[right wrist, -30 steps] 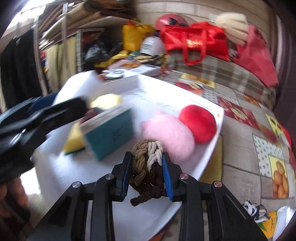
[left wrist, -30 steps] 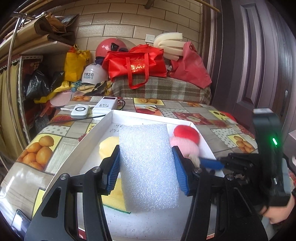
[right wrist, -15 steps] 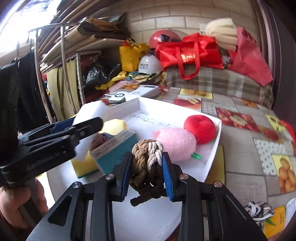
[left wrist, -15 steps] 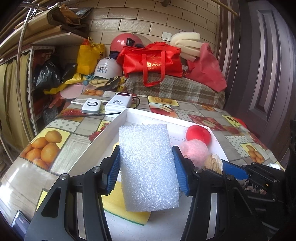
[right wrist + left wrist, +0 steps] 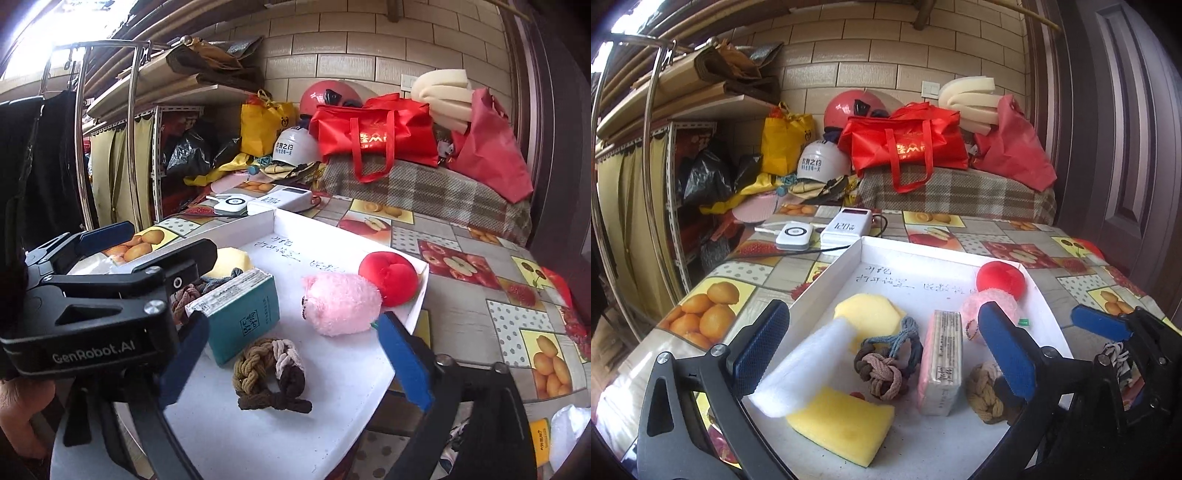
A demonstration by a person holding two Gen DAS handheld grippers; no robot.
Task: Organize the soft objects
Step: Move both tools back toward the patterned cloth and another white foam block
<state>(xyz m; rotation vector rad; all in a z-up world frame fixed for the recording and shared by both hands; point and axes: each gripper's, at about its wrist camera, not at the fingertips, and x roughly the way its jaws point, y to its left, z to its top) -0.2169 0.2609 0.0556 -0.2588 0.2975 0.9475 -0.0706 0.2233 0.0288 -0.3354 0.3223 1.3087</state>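
Inside the shallow white tray (image 5: 827,280) on the fruit-patterned tablecloth (image 5: 713,314) lie all the soft things we can see. Our left gripper (image 5: 886,354) has its jaws opening and now stands wide; the white foam sheet (image 5: 805,365) lies between the pads, leaning against the left pad's side, its lower end resting on the yellow sponge (image 5: 842,424) at the tray's near edge. Whether the pad actually touches the foam we cannot tell. Toward the tray's middle from the foam sits a grey-and-pink knotted rope toy (image 5: 882,365), and behind it a pale yellow foam piece (image 5: 868,314). A wrapped tissue pack (image 5: 942,365) stands on edge near the tray's centre.

Our right gripper (image 5: 295,354) is also opening, its jaws wide, with nothing pressed between them. The brown braided rope knot (image 5: 269,373) lies flat on the tray floor between the blue pads, clear of both. Beyond it, toward the tray's far right corner, rests the pink plush ball (image 5: 340,302), touching the red plush ball (image 5: 388,277) just behind it. Past the tray's far left corner sit two white chargers (image 5: 820,229) on the tablecloth.
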